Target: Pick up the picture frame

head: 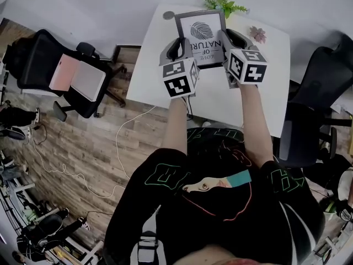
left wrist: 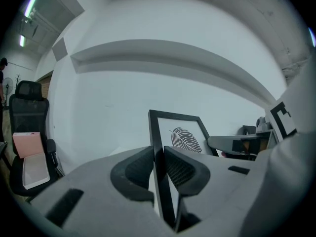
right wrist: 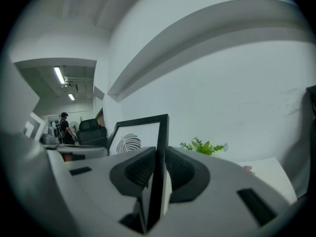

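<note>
A black picture frame (head: 201, 35) with a white leaf print is clamped between both grippers, above the white table (head: 265, 93). My left gripper (head: 177, 49) is shut on the frame's left side bar, and my right gripper (head: 231, 42) is shut on its right side bar. In the left gripper view the frame (left wrist: 180, 132) stands upright, its thin black edge pinched by the left gripper (left wrist: 159, 166). The right gripper view has the frame (right wrist: 136, 137) edge-on, pressed between the pads of the right gripper (right wrist: 159, 171). The frame's lower part is hidden behind the grippers.
A green plant (head: 223, 4) and a small pink flower (head: 257, 35) sit at the table's far edge, with a small dark disc (head: 169, 15) at its far left corner. Black office chairs stand left (head: 60, 73) and right (head: 314, 109). Cables lie on the wooden floor.
</note>
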Demonstrator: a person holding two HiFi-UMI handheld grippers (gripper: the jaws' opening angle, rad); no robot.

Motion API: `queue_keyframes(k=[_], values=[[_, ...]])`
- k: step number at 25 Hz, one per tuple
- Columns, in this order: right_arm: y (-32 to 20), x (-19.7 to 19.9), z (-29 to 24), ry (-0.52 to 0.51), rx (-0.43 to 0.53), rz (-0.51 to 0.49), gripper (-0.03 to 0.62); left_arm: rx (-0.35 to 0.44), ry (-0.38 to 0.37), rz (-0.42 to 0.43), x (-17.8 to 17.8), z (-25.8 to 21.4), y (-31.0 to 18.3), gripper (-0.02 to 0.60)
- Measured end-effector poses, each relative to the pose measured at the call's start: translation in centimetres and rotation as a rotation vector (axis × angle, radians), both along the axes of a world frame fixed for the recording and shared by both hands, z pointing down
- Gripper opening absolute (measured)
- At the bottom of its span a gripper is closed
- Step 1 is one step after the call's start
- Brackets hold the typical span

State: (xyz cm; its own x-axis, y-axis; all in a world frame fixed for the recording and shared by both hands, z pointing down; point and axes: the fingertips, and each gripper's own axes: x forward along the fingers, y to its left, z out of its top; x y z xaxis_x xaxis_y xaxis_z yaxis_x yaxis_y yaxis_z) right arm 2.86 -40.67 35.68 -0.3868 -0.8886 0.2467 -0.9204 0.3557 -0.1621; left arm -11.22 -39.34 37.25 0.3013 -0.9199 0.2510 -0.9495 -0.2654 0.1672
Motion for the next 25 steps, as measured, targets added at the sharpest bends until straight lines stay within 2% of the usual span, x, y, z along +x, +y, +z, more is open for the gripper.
queue_keyframes(k=[7, 14, 25], values=[[1.0, 2.4, -4.3, 0.002, 0.106, 0.036, 0.072, 0.110, -0.002, 0.039, 2.4, -4.1, 0.4, 0.071], [1.6, 4.2, -7.6, 0.002, 0.184, 0.084, 0.072, 0.181, 0.005, 0.089, 4.1, -7.1, -0.1, 0.071], [1.4, 5.9, -8.7, 0.012, 0.226, 0.109, 0.072, 0.216, 0.008, 0.125, 5.9, -8.2, -0.8, 0.071]])
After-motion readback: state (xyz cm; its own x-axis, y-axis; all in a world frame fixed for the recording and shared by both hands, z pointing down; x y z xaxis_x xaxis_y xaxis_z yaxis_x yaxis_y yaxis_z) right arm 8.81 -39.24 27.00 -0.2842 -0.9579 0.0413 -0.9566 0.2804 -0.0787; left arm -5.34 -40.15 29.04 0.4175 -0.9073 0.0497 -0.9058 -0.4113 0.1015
